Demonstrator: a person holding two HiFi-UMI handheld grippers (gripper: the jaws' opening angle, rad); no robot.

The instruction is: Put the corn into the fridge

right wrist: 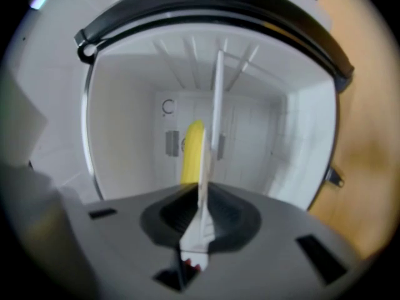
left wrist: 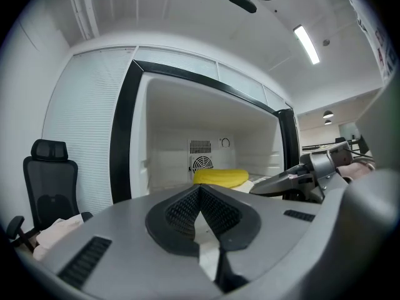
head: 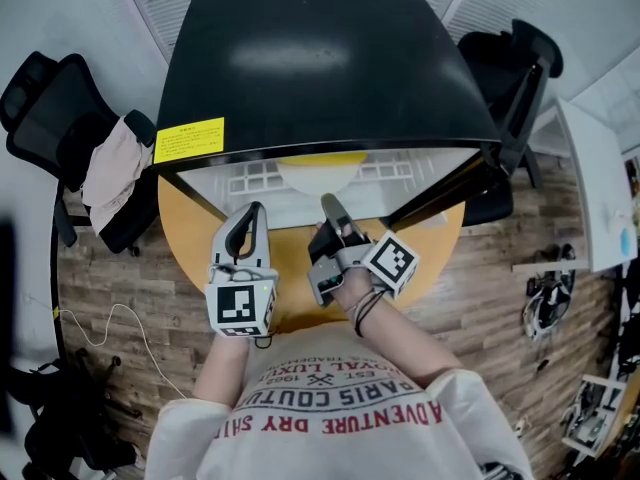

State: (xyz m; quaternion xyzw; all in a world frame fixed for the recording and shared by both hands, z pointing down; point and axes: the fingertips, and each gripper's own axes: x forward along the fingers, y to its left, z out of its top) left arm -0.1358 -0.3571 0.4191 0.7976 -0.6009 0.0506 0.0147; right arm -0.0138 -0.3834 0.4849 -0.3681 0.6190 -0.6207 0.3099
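Left gripper [head: 256, 211]: clenched on nothing, pads pressed together. It sits over the near edge of the wooden table [head: 190, 238], just short of the fridge [head: 320, 58] opening and on its left side.

Corn [left wrist: 220, 177]: already inside the fridge, on the white floor of the cavity towards the far wall, just in front of the round vent. It touches neither gripper.

Corn's long axis: runs left to right across the cavity, crosswise to the way both grippers point.

Bearing from left gripper: far and a little to the right, well inside the opening.

Right gripper [head: 330, 204]: closed and empty too, rolled onto its side, with its tips at the mouth of the fridge, right of the left gripper.

Bearing from right gripper: almost straight ahead and farther in, apart from the tips.

Nearer hand: the right, since its tips reach further towards the cavity than the left's.

Task state, as a judgement: the placing looks done. What is left would be backing both grippers towards the near side and shutting the fridge.

Door: I cannot tell from these views which black edge is the door, so which side it swings from is uncertain.
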